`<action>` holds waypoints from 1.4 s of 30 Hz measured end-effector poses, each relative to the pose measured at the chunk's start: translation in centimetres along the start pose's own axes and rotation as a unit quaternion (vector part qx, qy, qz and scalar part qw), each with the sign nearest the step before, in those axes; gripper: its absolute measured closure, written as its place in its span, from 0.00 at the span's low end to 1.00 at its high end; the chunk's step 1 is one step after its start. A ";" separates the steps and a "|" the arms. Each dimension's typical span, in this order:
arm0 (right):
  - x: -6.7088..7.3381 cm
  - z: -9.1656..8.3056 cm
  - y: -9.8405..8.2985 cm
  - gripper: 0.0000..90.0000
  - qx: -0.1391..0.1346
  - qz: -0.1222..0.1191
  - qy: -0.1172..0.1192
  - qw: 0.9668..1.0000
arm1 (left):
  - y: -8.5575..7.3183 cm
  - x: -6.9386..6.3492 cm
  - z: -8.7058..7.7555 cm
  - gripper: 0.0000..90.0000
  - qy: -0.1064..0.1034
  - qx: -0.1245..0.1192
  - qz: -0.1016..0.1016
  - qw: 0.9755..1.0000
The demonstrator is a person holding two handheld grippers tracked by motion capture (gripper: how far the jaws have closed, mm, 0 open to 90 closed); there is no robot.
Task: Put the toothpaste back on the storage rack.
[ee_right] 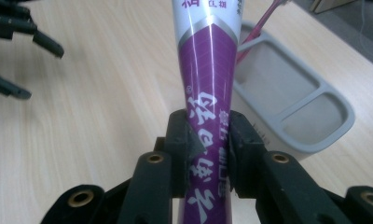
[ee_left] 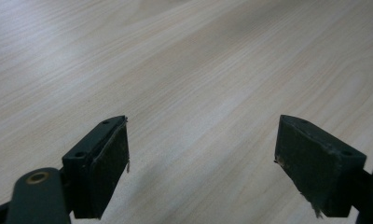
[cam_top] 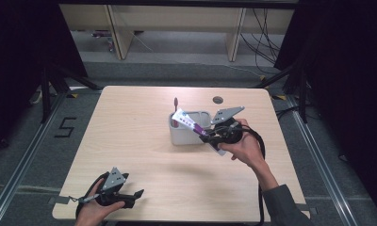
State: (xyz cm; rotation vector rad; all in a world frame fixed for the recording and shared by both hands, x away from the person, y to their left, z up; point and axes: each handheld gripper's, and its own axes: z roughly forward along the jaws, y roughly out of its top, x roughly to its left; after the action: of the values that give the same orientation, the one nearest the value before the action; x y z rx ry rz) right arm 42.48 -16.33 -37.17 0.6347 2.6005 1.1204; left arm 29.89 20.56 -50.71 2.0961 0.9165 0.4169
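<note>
So the right gripper (cam_top: 210,136) has its fingers (ee_right: 177,149) pinched tight on a purple and white toothpaste tube (ee_right: 208,93), squeezing the lower printed part of it from both sides. In the high view the tube (cam_top: 189,123) slants up and to the left from the gripper, with its white end over the grey organizer tray (cam_top: 179,136) that sits around the middle of the table (cam_top: 144,155). Can't really tell if the tube tip is touching the tray or just hanging above it, the angle is too flat for that. A pink toothbrush (cam_top: 176,110) stands upright in the tray's left end, and in the right gripper view its handle (ee_right: 259,28) shows just behind the tube. The tray has two open compartments (ee_right: 278,88) visible there. The left gripper (cam_top: 130,197) is way off at the near left corner of the table, well apart from everything, with its fingers (ee_left: 105,168) spread wide over bare wood and nothing between them.
</note>
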 end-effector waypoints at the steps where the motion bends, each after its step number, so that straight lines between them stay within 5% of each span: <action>1: -0.2 0.0 0.2 0.81 -0.003 0.003 0.001 1.000 | 0.1 0.0 0.0 0.19 0.002 0.000 -0.002 1.000; 15: -2.0 0.8 2.7 0.81 -0.080 0.035 -0.023 0.996 | -0.1 -0.1 0.1 0.19 -0.002 -0.002 -0.004 1.000; 42: -4.3 3.5 5.2 0.81 -0.142 0.078 -0.038 0.986 | 0.0 -0.3 0.0 0.19 -0.007 0.001 -0.003 1.000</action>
State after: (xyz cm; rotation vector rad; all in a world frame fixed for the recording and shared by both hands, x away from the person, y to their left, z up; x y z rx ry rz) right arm 49.11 -13.02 -35.47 0.8061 2.2992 1.4494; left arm 29.69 20.36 -50.67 2.0962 0.9148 0.3984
